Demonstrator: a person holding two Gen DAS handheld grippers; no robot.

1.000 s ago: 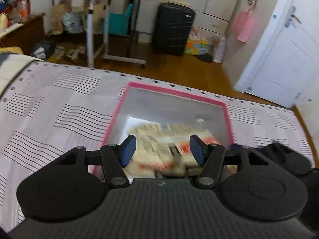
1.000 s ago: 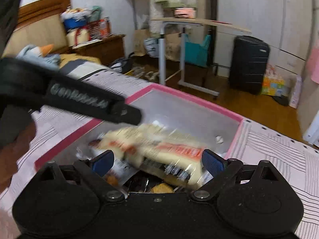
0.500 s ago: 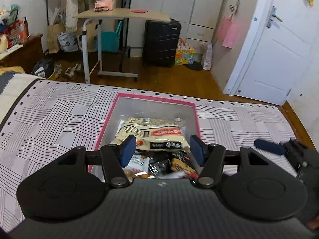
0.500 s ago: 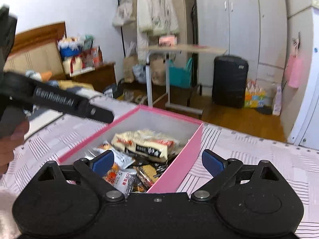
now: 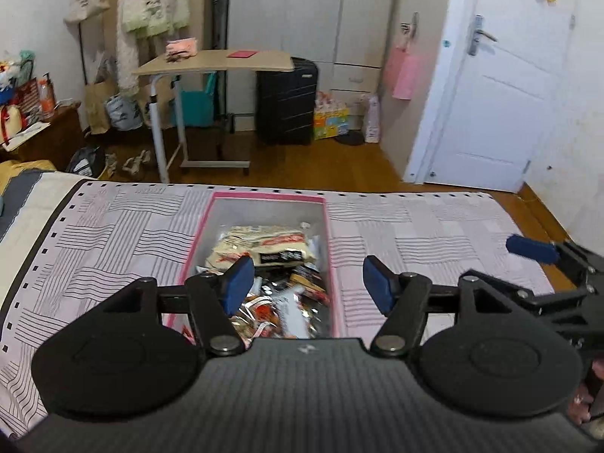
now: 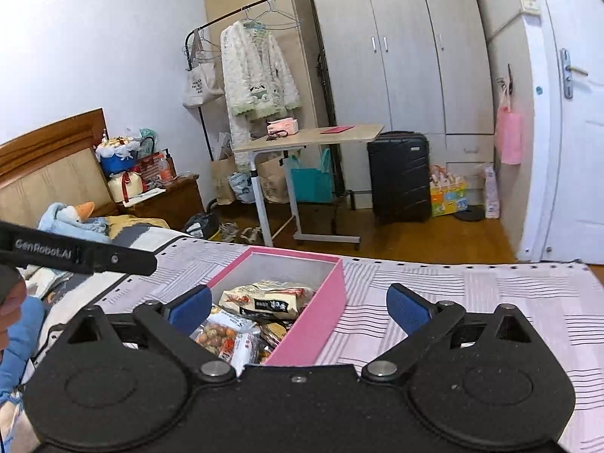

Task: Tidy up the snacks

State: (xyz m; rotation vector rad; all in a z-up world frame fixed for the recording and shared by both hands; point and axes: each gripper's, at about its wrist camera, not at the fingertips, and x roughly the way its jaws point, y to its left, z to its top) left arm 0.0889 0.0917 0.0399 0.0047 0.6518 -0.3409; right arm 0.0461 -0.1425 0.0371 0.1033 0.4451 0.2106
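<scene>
A pink box (image 5: 327,226) (image 6: 321,309) sits on the striped bedspread and holds several snack packets. A large cream and red packet (image 5: 264,247) (image 6: 268,298) lies on top, with smaller shiny packets (image 5: 279,305) (image 6: 226,336) nearer me. My left gripper (image 5: 307,283) is open and empty, raised above the box's near end. My right gripper (image 6: 298,307) is open and empty, above the box's right wall. The right gripper's blue fingertip (image 5: 530,249) shows at the right of the left wrist view. The left gripper's arm (image 6: 79,255) crosses the left of the right wrist view.
The striped bedspread (image 5: 434,234) (image 6: 472,294) stretches to both sides of the box. Its far edge drops to a wooden floor (image 5: 302,166). A rolling desk (image 6: 305,139), black suitcase (image 6: 400,177), wardrobe and white door (image 5: 502,105) stand beyond.
Both grippers have pulled up and back from the box. The cream and red packet, blurred and moving one second ago, now lies still in the box.
</scene>
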